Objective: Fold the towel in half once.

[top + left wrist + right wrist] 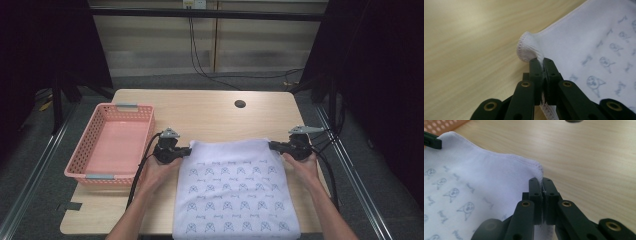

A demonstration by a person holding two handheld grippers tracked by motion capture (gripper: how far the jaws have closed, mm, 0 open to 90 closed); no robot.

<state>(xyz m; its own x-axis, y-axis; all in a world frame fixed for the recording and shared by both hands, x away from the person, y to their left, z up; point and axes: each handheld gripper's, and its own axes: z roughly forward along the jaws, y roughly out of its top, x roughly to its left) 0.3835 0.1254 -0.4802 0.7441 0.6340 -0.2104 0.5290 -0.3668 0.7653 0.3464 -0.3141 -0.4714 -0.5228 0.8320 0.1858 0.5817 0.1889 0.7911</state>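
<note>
Fingers [534, 67] of both my grippers were clamped on the far corners of the white printed cloth [235, 190] lying at the table's [210, 112] near edge, left gripper [186, 150] and right gripper [273, 145], so I judged a fold was starting, calling next for an even lift toward me.

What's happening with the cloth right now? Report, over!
Left gripper shut on white cloth, far left corner. Right gripper shut on far right corner. Pink basket sits beside it, nothing blocking.

Both grippers [189, 150] [272, 145] on white cloth [234, 190] corners
</note>
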